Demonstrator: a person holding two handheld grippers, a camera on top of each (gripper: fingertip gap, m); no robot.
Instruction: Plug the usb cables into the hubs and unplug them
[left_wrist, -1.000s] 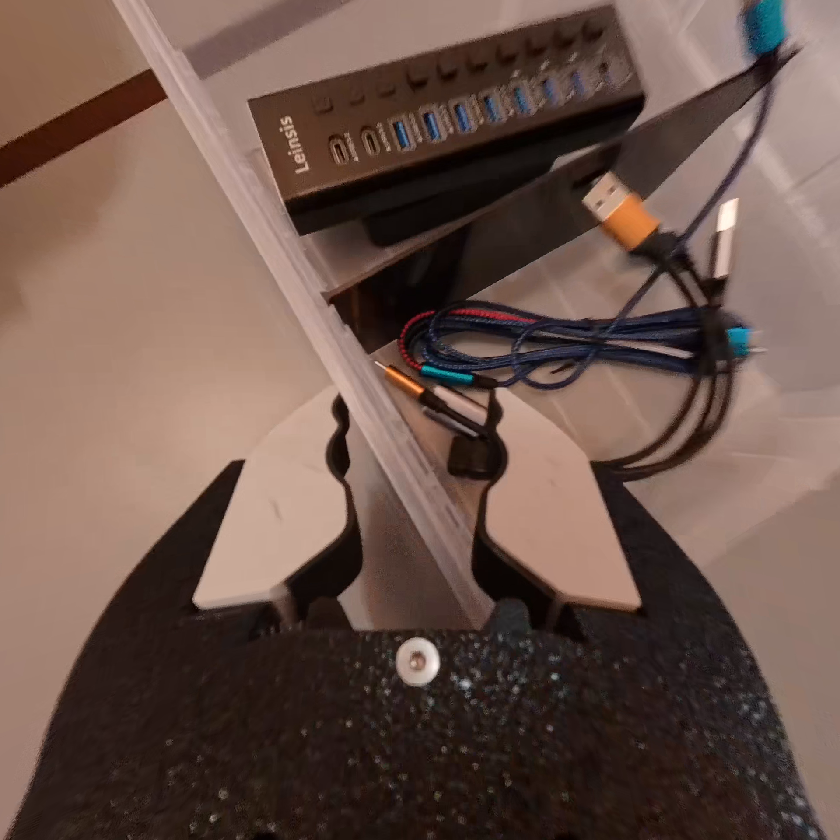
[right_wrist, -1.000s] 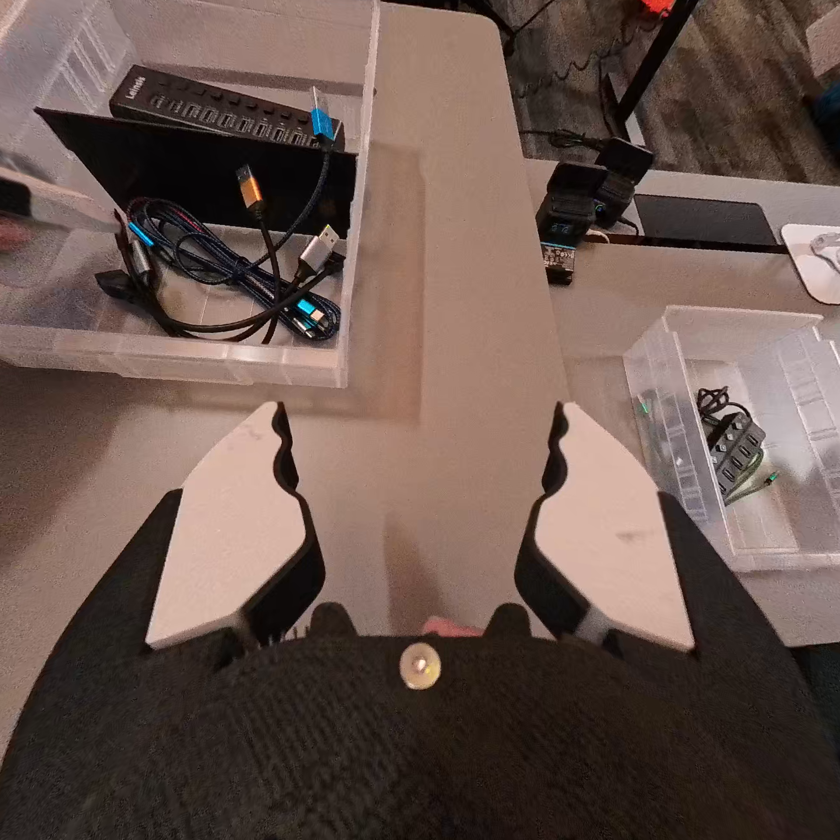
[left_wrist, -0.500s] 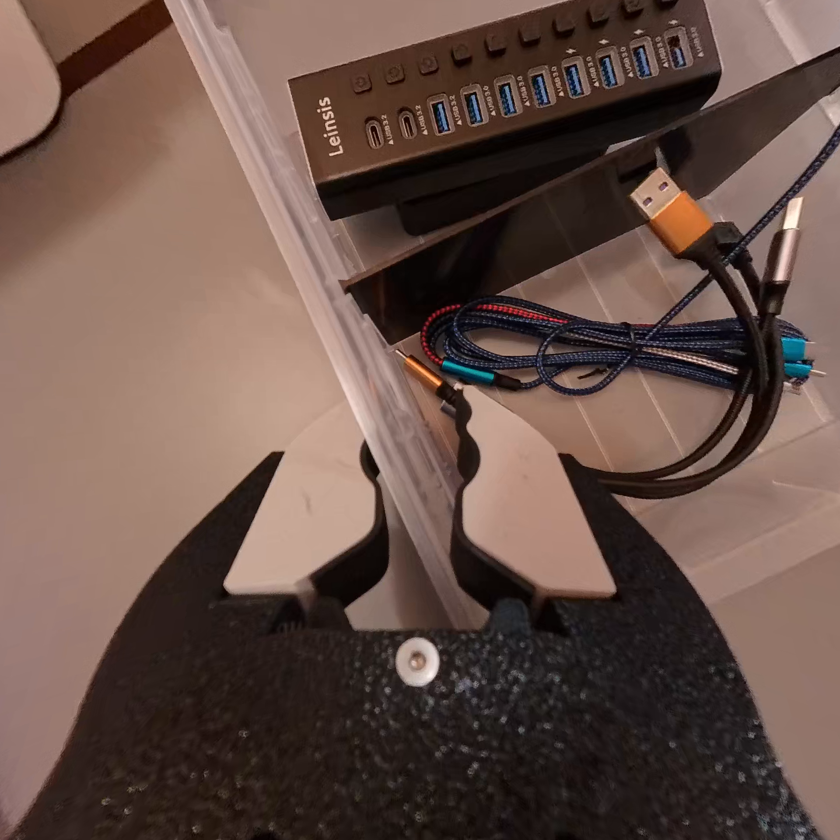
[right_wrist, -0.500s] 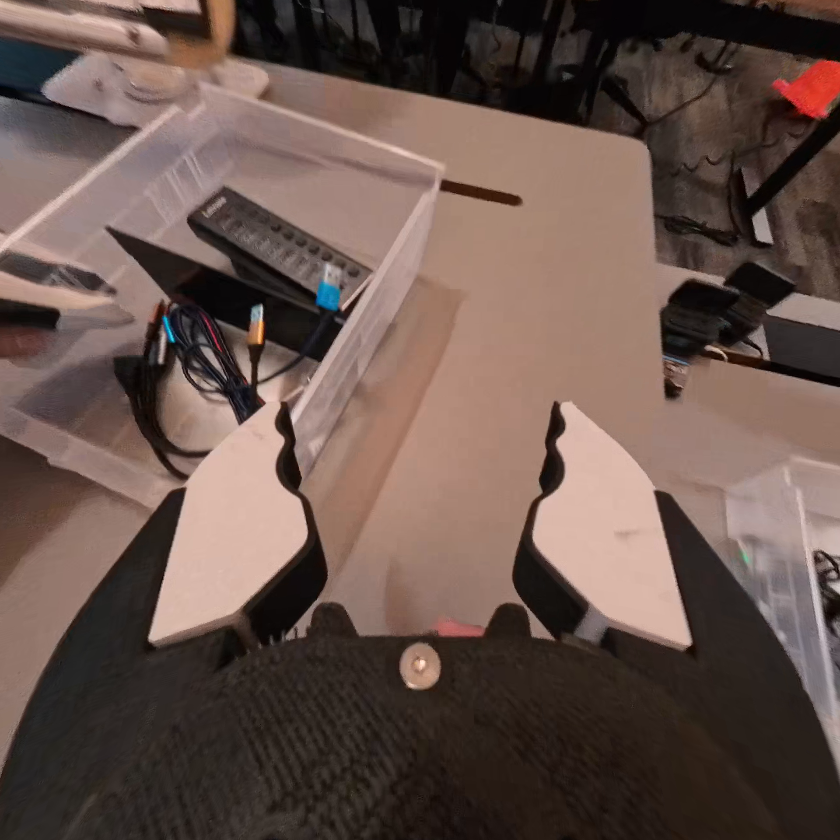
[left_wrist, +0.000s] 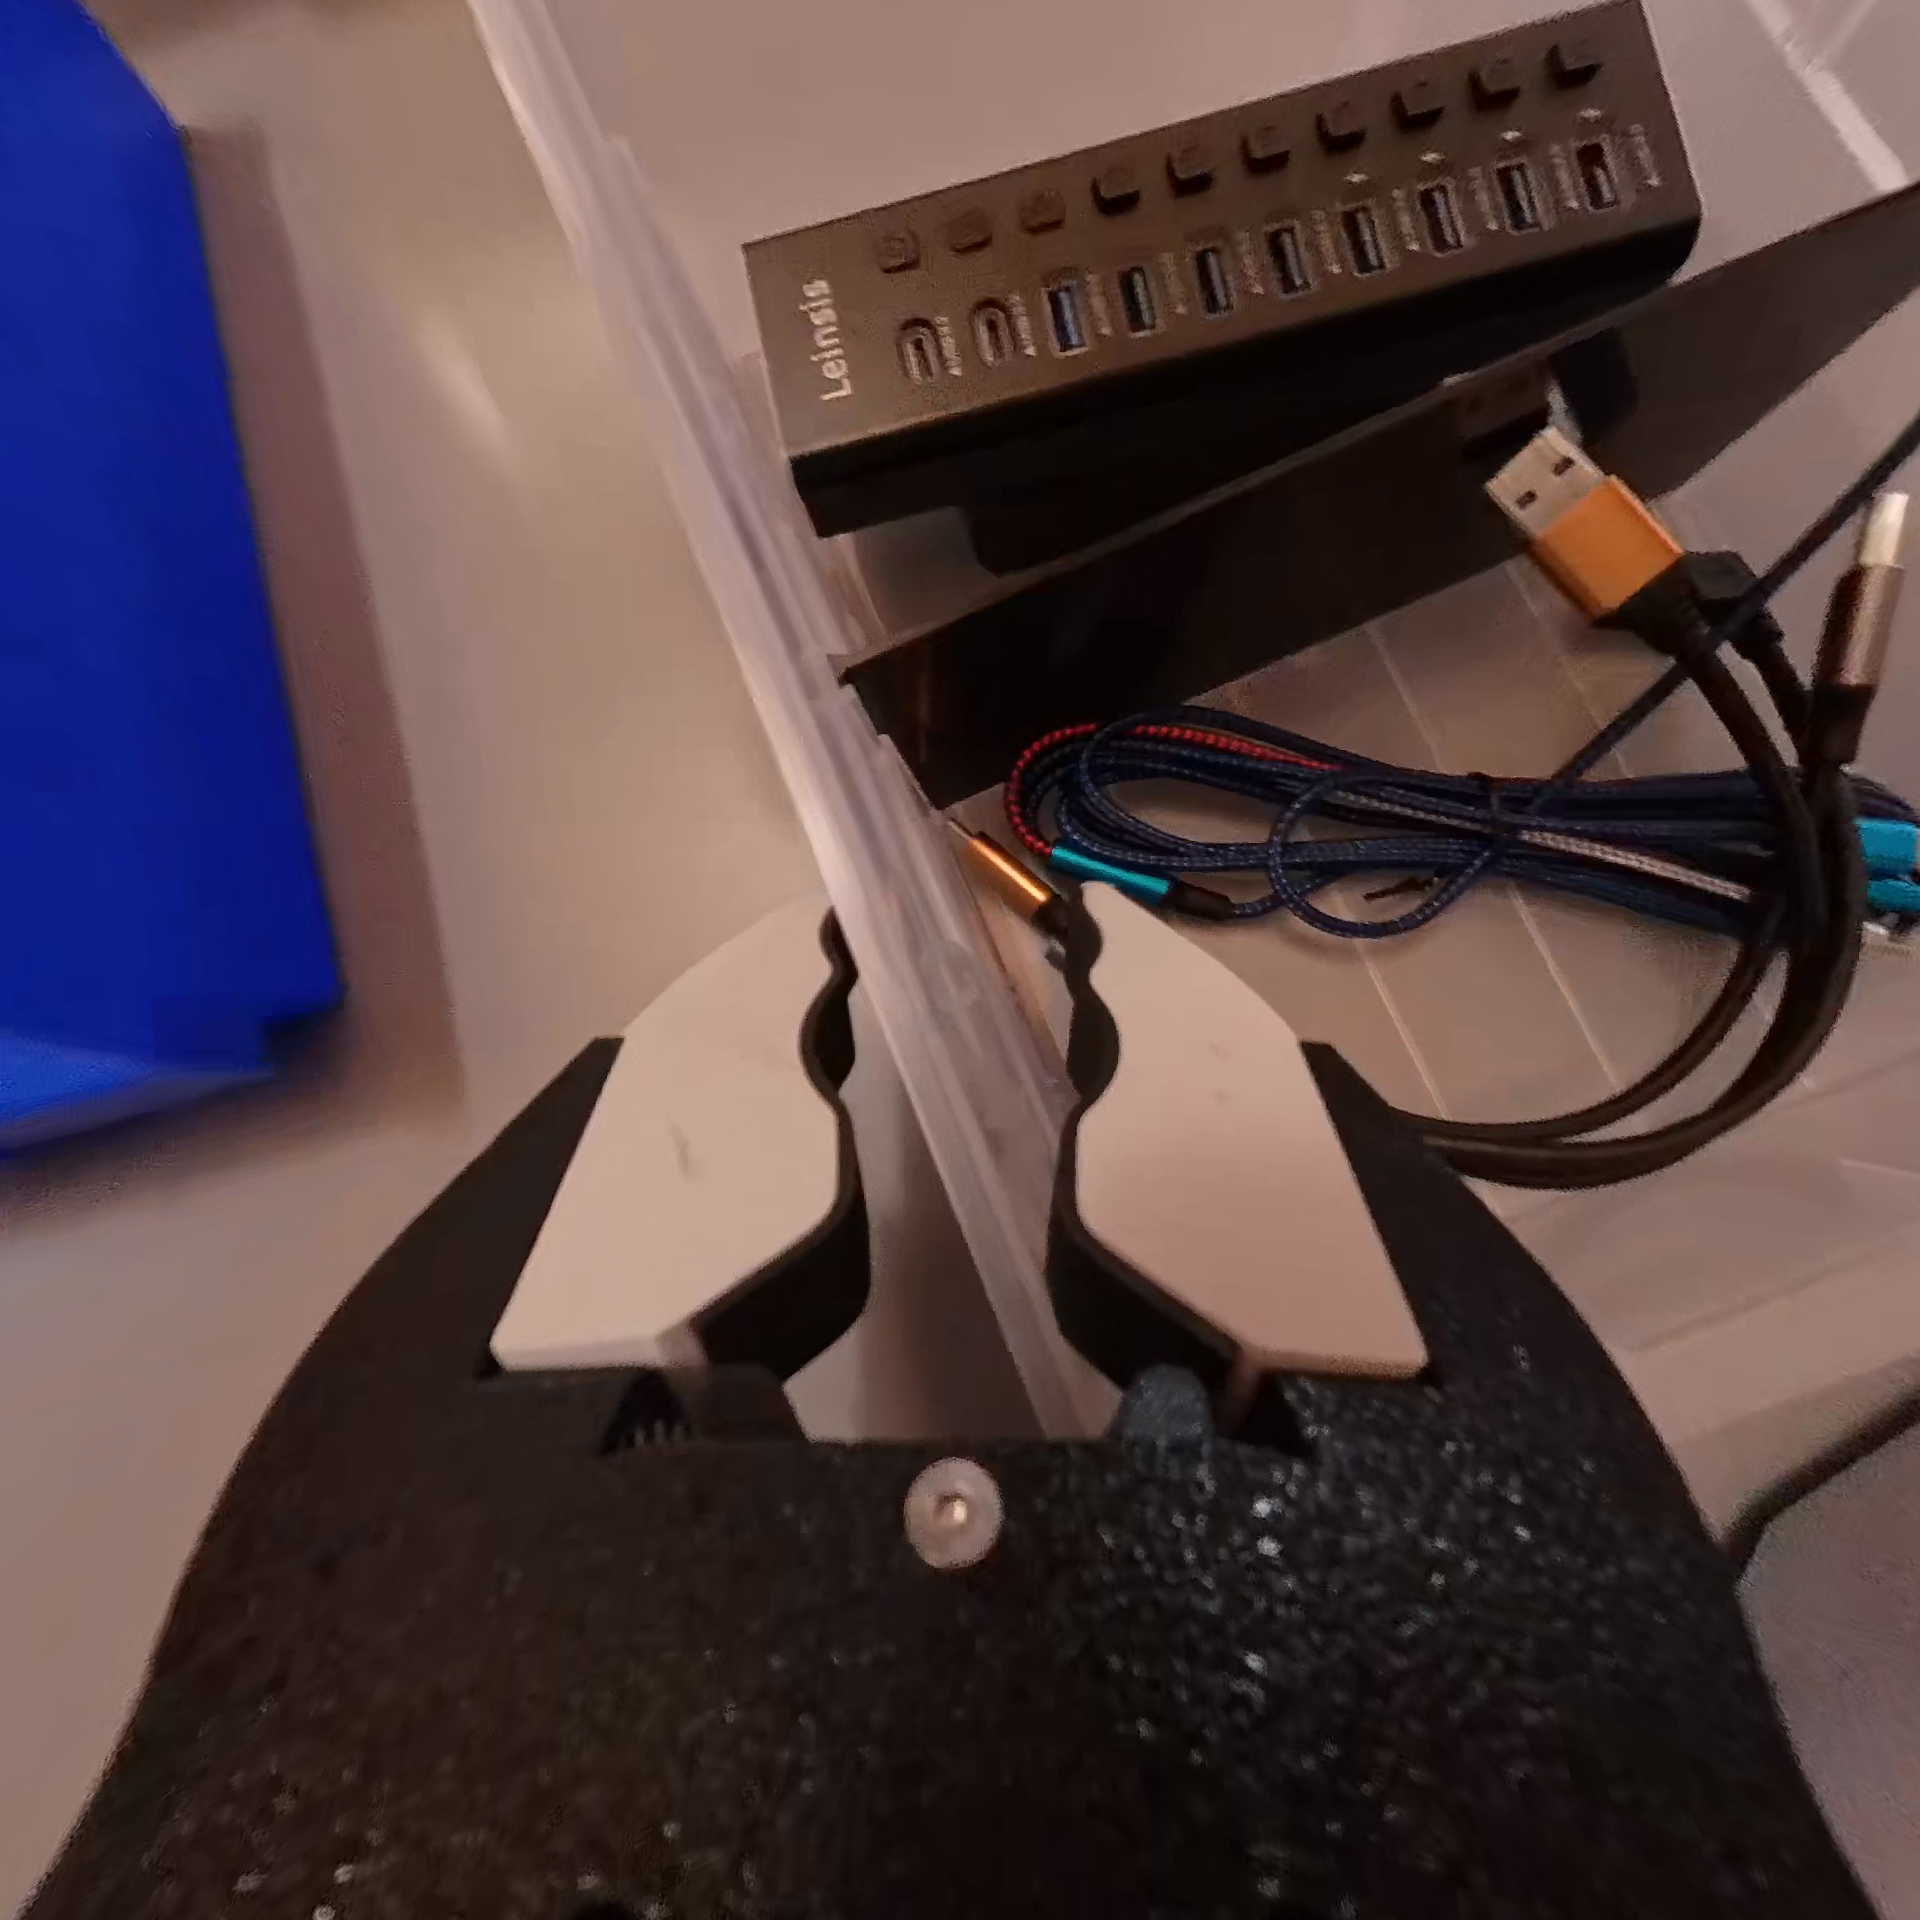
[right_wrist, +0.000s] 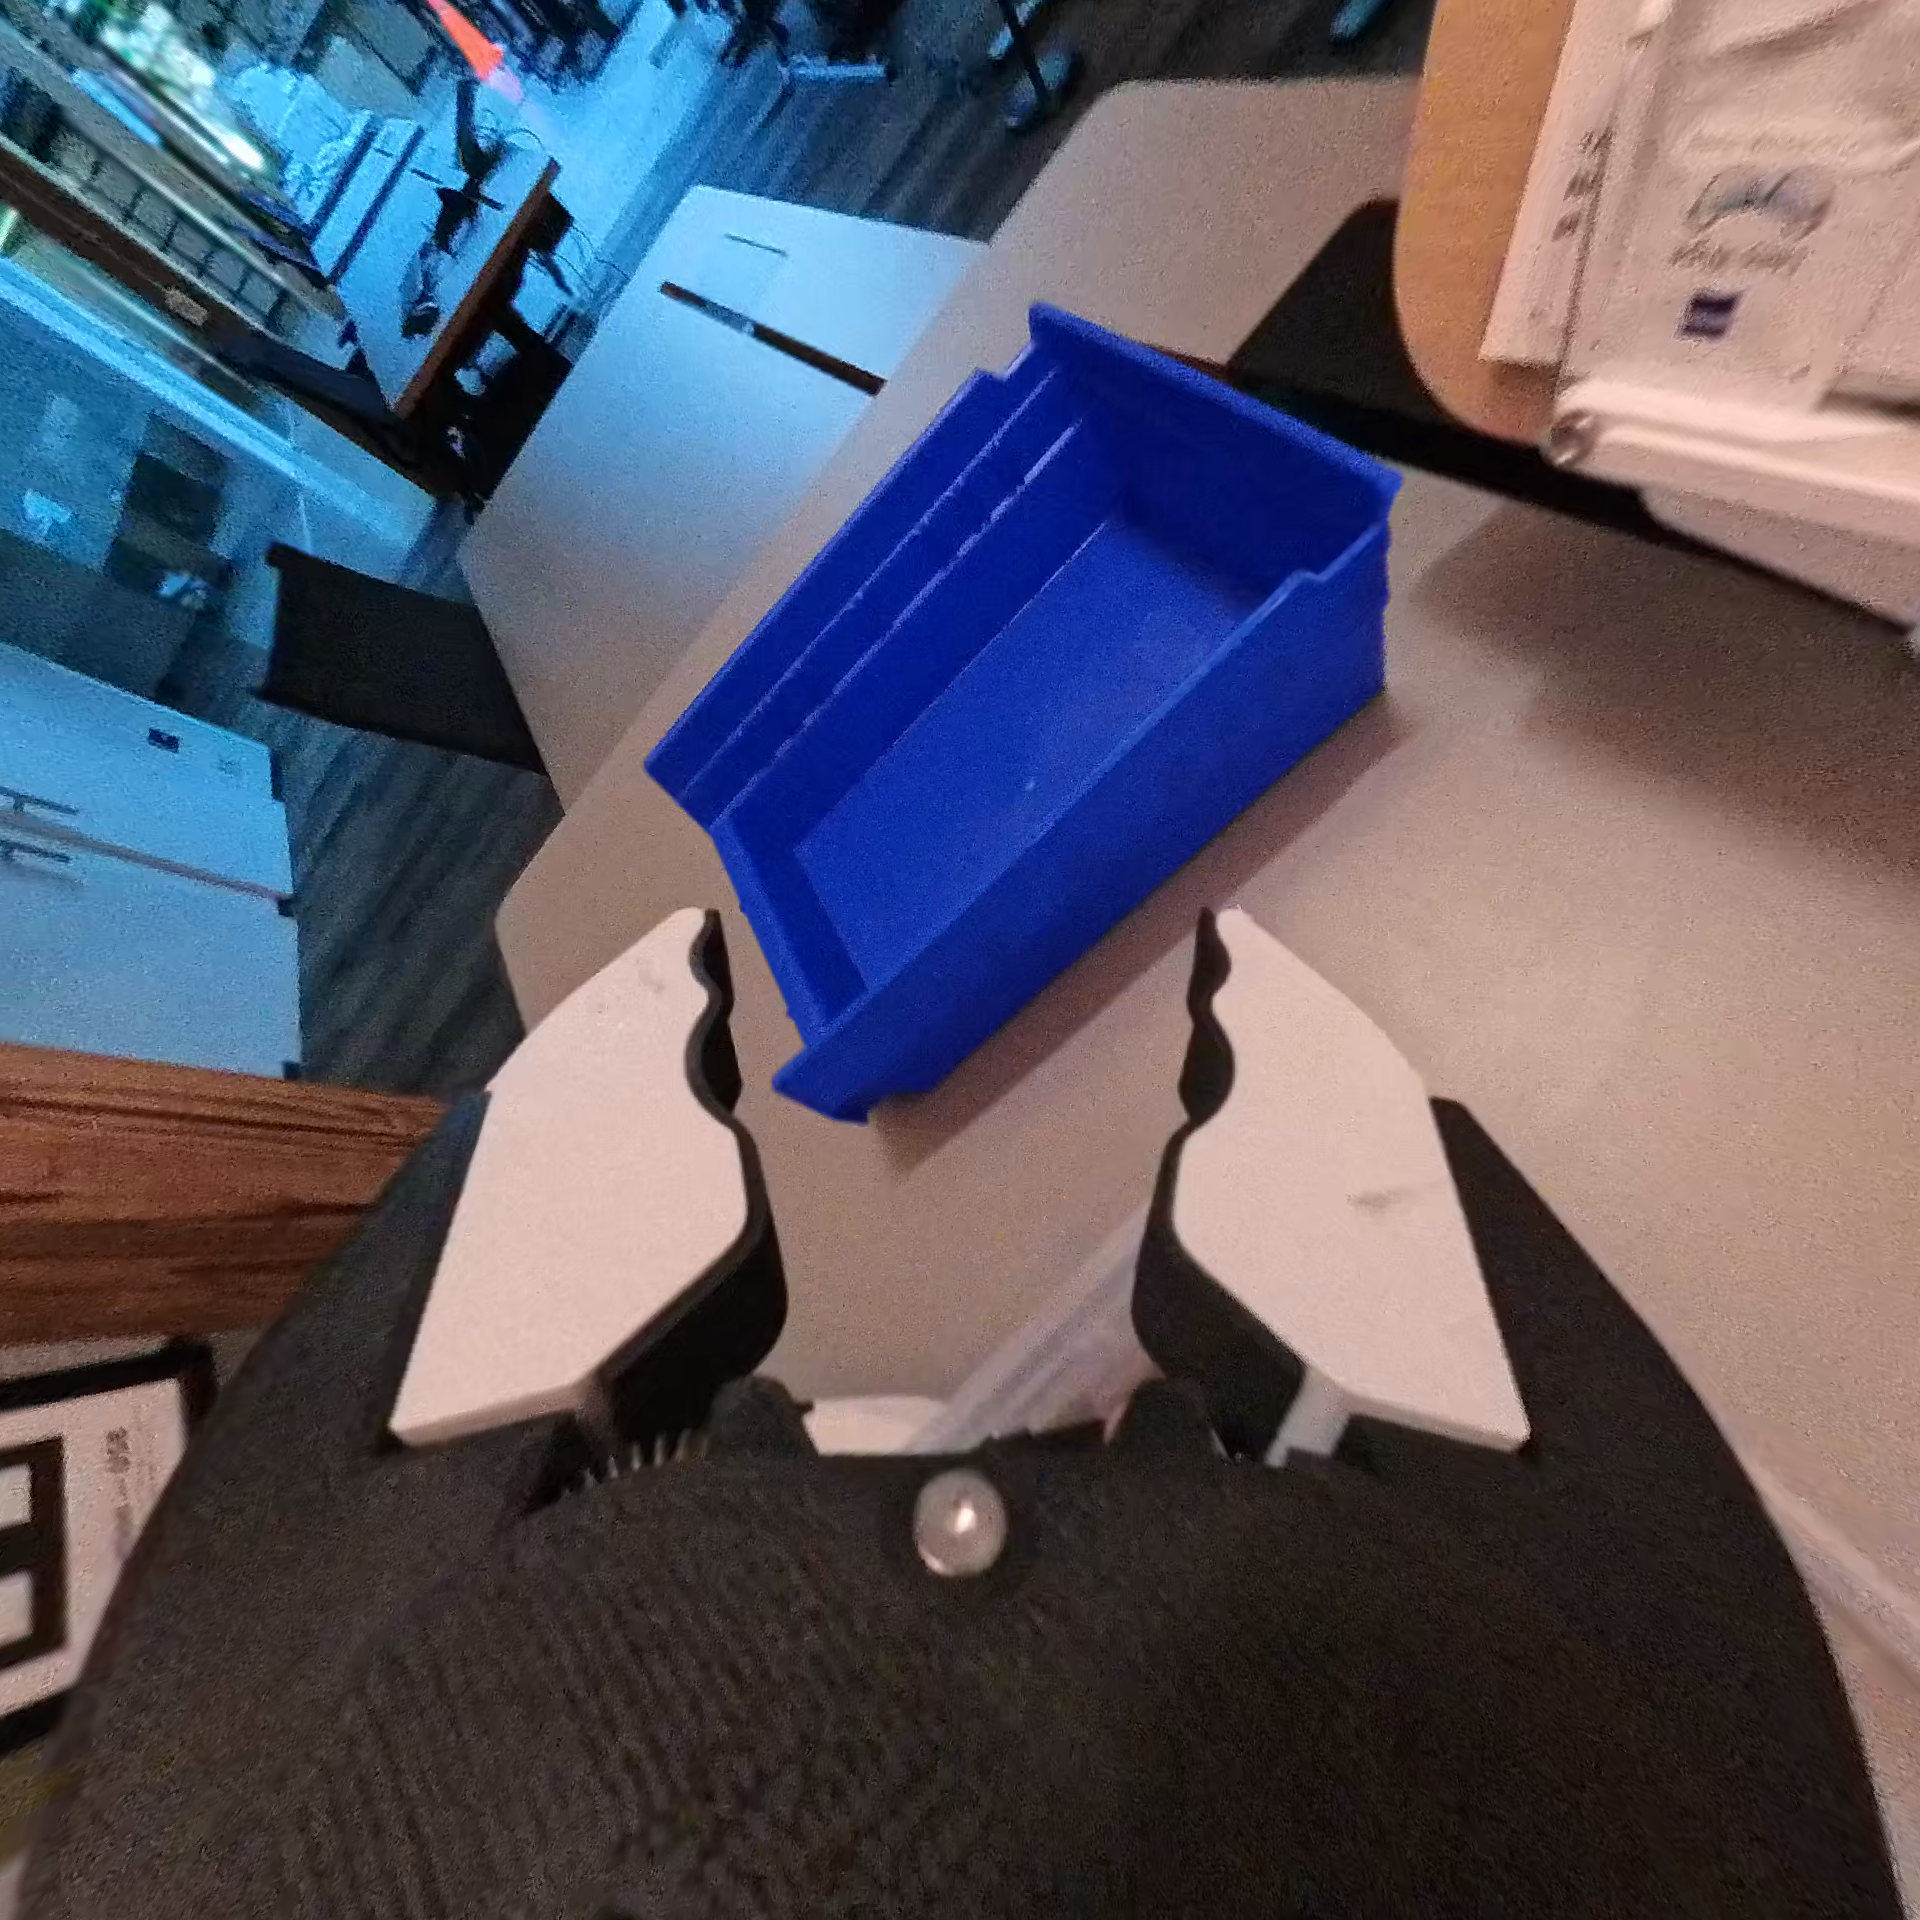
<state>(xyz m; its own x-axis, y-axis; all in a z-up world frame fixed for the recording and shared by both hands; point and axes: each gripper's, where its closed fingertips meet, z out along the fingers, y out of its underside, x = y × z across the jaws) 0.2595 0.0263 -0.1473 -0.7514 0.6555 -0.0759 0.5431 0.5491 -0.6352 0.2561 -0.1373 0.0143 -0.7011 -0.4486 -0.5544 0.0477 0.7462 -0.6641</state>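
Clear plastic forms the wall of the bin (left_wrist: 790, 665) that the left gripper (left_wrist: 951, 935) straddles: one finger stands outside the wall, the other inside, and both sit close against it, narrowly parted with the wall between them. Whether they actually press the wall cannot be told. Inside the bin, a black multi-port hub (left_wrist: 1216, 281) rests tilted on a black divider panel (left_wrist: 1299, 592) at the far end. On the near side of the panel lies a bundle of braided blue cables (left_wrist: 1455, 842), with one red-braided strand along its top. An orange USB plug (left_wrist: 1579, 530) and a silver plug (left_wrist: 1860, 613) stand up from black cables (left_wrist: 1714, 1070) at the right, not inserted in any port. A small orange connector (left_wrist: 1003, 873) lies just beside the inner finger.

The right gripper (right_wrist: 956, 935) hangs over the grey table (right_wrist: 1610, 883) with its fingers spread wide apart, gripping nothing. A blue open-top bin (right_wrist: 1039, 727) sits on the table just beyond the fingertips.
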